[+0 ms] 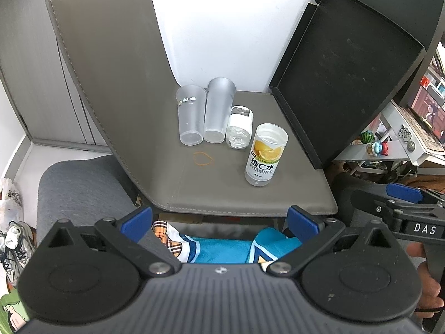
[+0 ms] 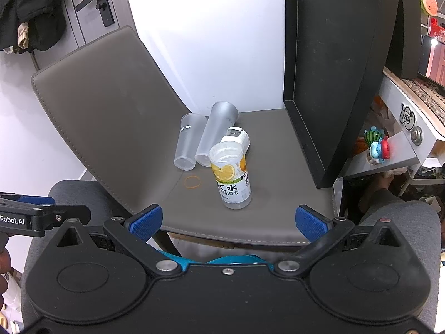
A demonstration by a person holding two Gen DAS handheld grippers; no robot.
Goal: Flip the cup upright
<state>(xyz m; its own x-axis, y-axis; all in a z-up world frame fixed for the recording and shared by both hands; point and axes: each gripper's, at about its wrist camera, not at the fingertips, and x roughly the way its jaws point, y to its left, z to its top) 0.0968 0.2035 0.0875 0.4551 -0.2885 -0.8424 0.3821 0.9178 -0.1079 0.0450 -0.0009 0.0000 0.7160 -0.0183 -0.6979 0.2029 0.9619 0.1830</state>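
Several clear containers stand on a grey chair seat (image 1: 236, 183). A frosted cup (image 1: 191, 114) and a taller frosted cup (image 1: 218, 110) stand side by side with their wide ends up. Beside them are a small clear bottle with a white label (image 1: 239, 128) and a lemon-label cut bottle (image 1: 265, 154). The same frosted cups (image 2: 187, 144) (image 2: 215, 136) and lemon bottle (image 2: 230, 175) show in the right wrist view. My left gripper (image 1: 219, 222) is open and empty in front of the seat's front edge. My right gripper (image 2: 229, 222) is open and empty, also at the seat's front edge.
A rubber band (image 1: 203, 158) lies on the seat before the cups. A black tray (image 1: 342, 83) leans upright at the seat's right side. The chair back (image 1: 111, 69) rises at left. A cluttered white shelf (image 1: 403, 136) is at right.
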